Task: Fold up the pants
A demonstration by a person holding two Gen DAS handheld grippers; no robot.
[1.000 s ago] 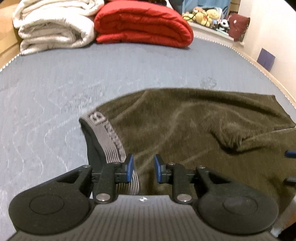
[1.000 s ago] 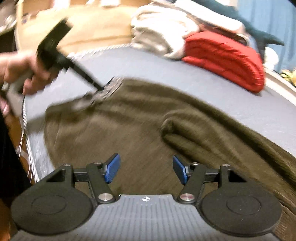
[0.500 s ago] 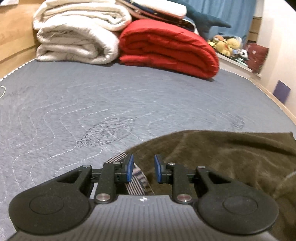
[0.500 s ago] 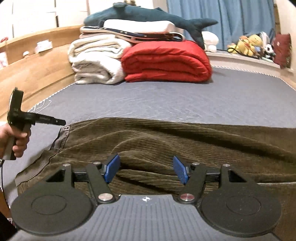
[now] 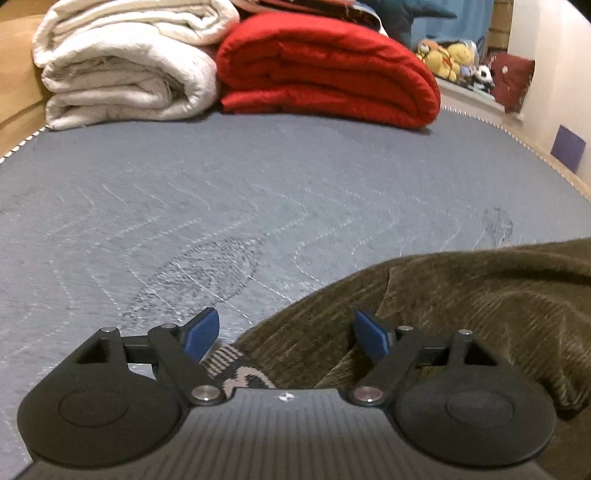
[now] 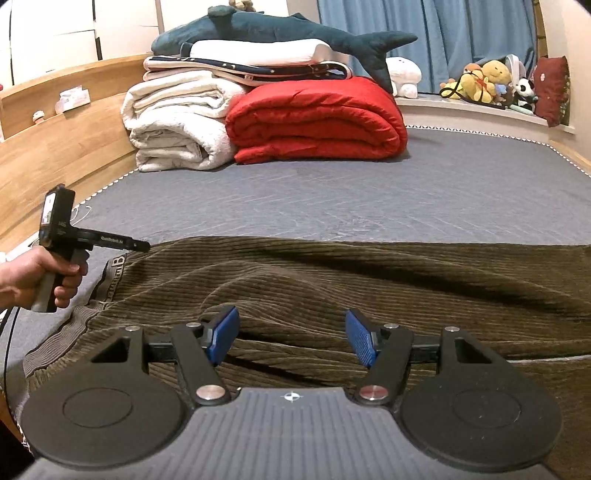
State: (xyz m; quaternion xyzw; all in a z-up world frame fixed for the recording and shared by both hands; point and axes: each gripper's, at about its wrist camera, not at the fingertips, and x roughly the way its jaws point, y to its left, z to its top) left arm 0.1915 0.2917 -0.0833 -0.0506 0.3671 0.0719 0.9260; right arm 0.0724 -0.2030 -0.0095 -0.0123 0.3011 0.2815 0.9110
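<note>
**Waistband at my left, legs running off to my right**

Left wrist view: my left gripper (image 5: 286,332) hangs with its blue pads spread apart, holding nothing. The olive-brown corduroy pants (image 5: 461,306) lie just under and ahead of it, filling the lower right of the view, while the grey striped elastic waistband (image 5: 229,360) peeks out directly below the left pad. Beyond is bare quilted grey mattress (image 5: 221,192), and at the head edge a folded cream blanket (image 5: 125,62) sits touching a folded red duvet (image 5: 325,70).

Right wrist view: my right gripper (image 6: 291,334) is likewise released, pads wide, hovering low over the middle of the pants (image 6: 332,280). Their long axis runs across the mattress (image 6: 332,192), parallel to its near edge, waistband (image 6: 110,273) towards the left edge, legs off to the right. My left hand (image 6: 37,273) holds its gripper right at that waistband, so it is the nearer one to the waist; my right sits nearer the legs. A wooden bed frame (image 6: 55,147) borders the left edge; a blue plush shark (image 6: 280,33) tops the bedding pile.
</note>
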